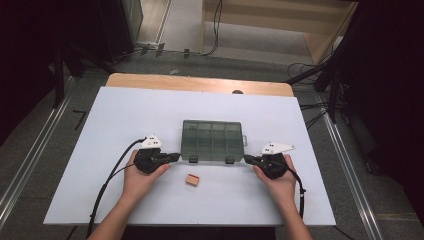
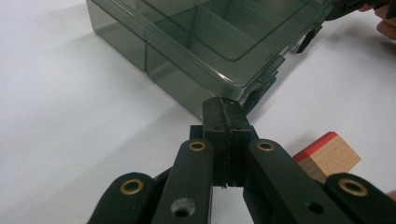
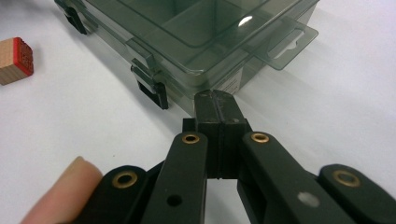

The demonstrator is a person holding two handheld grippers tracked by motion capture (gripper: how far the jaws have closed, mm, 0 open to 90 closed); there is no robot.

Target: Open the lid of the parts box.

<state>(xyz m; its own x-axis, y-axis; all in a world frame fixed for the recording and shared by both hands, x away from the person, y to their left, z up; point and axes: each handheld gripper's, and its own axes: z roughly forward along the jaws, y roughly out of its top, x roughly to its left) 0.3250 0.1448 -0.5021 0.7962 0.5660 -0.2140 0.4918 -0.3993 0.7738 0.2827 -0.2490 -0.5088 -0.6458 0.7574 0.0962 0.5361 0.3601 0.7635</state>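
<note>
A white desk (image 1: 120,120) carries a smoky plastic box (image 1: 212,140), with bare room on every side. Left gripper view: the left hand-held gripper (image 2: 222,108), closed and empty, meets the box's near corner; a wooden block (image 2: 327,156) sits just beside. Right gripper view: the right hand-held gripper (image 3: 215,103), closed and empty, meets the other near corner. An uneven push could swing the box off line.

Smoky transparent plastic compartment box (image 1: 212,140), lid closed, sits mid-table on white tabletop (image 1: 125,115), blocks straight path btwn left gripper (image 1: 176,157) & right gripper (image 1: 248,159), each at a near corner of it. Small wooden cube w/ red face (image 1: 192,180) lies just in front of box, between hands. Wide bare tabletop behind box & at both sides.
</note>
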